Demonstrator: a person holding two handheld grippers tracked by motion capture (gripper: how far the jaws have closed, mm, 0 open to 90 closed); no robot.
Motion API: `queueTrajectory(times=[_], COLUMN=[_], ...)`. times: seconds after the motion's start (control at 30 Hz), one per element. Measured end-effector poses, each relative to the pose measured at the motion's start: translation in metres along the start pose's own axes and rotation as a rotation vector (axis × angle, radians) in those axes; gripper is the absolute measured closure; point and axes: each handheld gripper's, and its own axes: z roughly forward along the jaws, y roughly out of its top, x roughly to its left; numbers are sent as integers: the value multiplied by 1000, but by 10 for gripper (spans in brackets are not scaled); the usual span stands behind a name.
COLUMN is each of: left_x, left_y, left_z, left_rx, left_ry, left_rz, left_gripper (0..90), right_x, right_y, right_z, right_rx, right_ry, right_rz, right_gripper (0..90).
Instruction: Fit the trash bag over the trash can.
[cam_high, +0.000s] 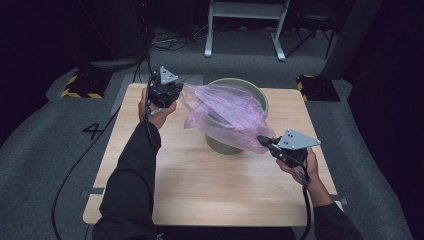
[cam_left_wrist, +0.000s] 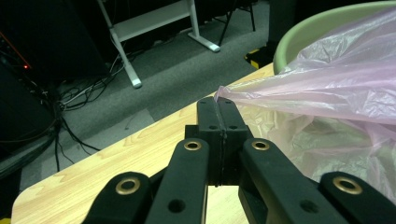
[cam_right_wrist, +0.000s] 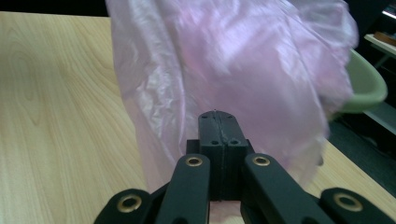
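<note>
floor mark (cam_high: 93, 131): "4" | pink bag (cam_high: 225, 112) | green bin (cam_high: 260, 97): unlabelled

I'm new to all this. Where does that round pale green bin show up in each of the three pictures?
High view: the round pale green plastic bin stands at the far middle of the table, half draped.
Left gripper view: its rim curves across the top right corner.
Right gripper view: a piece of rim pokes out at the right edge.
Shared landmark: the thin pink plastic bag, pinched by both tongs.

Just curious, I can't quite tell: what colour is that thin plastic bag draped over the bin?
Translucent pink plastic bag, clearest in the right gripper view.
</note>
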Motion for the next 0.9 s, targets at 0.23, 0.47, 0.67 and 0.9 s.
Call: queueTrajectory(times=[0.23, 0.47, 0.67, 0.9], left_x=[-4, -31, -33, -28], left_y=[2, 7, 7, 2], left_z=[-8, -17, -13, 2], left_rx=[-46, -76, -68, -51], left_ry=[-48, -113, -110, -90], left_rz=[9, 66, 96, 88], left_gripper=[876, 760, 766, 842], right_x=[-2, 4, -26, -52], right_y=[-1, 29, 37, 29], right_z=[-14, -26, -7, 3], right_rx=[-49, -67, 59, 68], right_ry=[-18, -124, -134, -157], right_rz=[31, -38, 9, 9], right_gripper=[595, 310, 324, 899])
